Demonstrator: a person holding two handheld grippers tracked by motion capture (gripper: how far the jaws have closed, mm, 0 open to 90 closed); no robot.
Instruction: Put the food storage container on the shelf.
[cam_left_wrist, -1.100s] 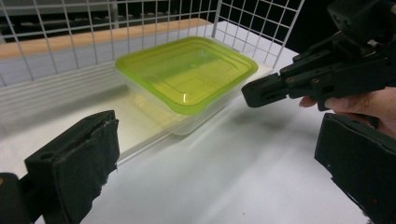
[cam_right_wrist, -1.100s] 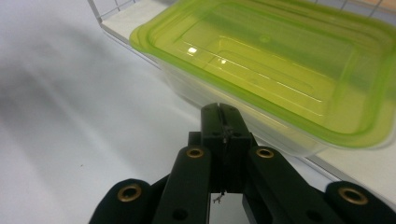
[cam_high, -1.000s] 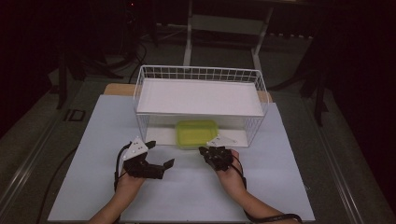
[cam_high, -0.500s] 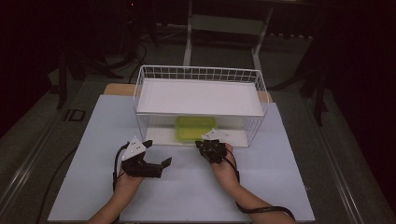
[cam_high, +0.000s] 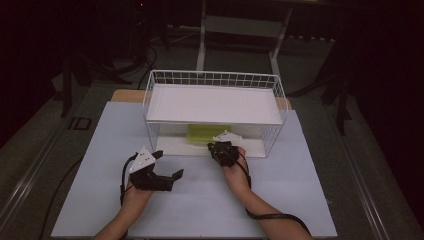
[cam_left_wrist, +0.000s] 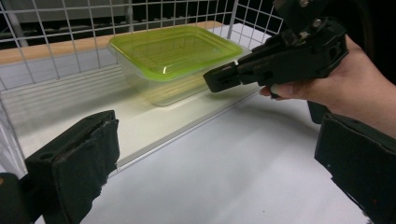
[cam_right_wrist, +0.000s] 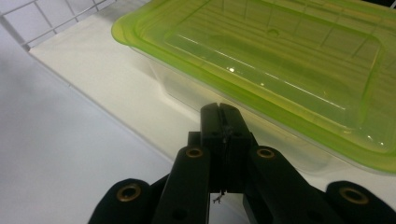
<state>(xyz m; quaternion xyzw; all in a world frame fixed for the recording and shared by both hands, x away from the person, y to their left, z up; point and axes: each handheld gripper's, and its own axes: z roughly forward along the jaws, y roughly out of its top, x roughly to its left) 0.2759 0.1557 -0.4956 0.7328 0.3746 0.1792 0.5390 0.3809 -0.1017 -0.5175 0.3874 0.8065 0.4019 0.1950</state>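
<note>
A clear rectangular plastic container with a translucent lime-green lid (cam_right_wrist: 280, 70) is seen lying on the white lower shelf (cam_left_wrist: 154, 126) of a white wire basket rack (cam_high: 215, 80), under the rack's white upper board (cam_high: 215, 102). The rack is placed toward the far side of a pale tabletop sheet (cam_high: 200, 200).

The right gripper (cam_right_wrist: 223, 112) is held at the open front of the rack, its two black jaws pressed together with nothing between them. Its tip is pointed at the near side wall of the container, just below the lid's rim; whether it touches the wall cannot be told. In the left gripper view, the right gripper is seen from the side, grasped in a hand (cam_left_wrist: 345, 88), with its tip just beside the container.

The left gripper (cam_high: 167, 167) is held over the tabletop sheet, well apart from the container, its jaws spread wide and empty.
</note>
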